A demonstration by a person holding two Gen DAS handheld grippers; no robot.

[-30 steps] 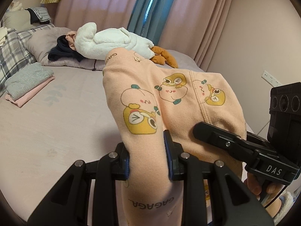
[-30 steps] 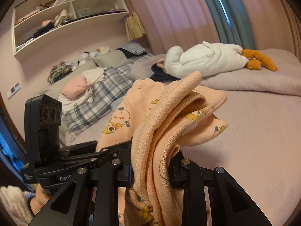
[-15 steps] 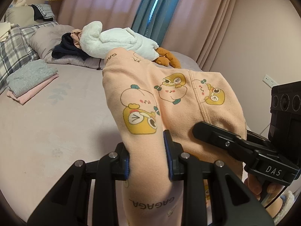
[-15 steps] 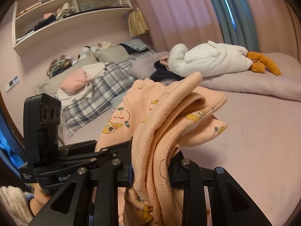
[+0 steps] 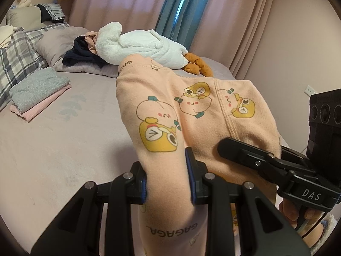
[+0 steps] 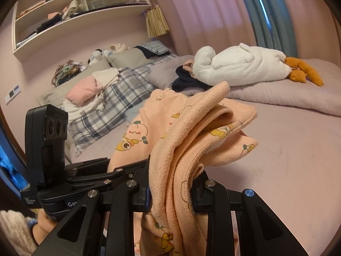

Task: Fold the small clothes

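Note:
A small peach garment (image 5: 191,115) printed with yellow cartoon birds and "GAGAGA" lettering is held up above the bed between both grippers. My left gripper (image 5: 167,177) is shut on one part of it. My right gripper (image 6: 170,189) is shut on a bunched, layered edge of the same garment (image 6: 191,132). The right gripper also shows in the left wrist view (image 5: 266,162), close beside the left one. The left gripper shows in the right wrist view (image 6: 89,172).
The mauve bed sheet (image 5: 53,149) lies below. A folded grey and pink stack (image 5: 38,91) sits at the left. A white plush goose (image 5: 138,44) lies on pillows beyond, with dark clothes (image 5: 83,55). A plaid blanket (image 6: 110,104) and wall shelves (image 6: 64,10) are further left.
Both grippers keep their hold on the peach garment. The views have shifted slightly, so the bed's far end sits lower in frame; the garment's shape is unchanged.

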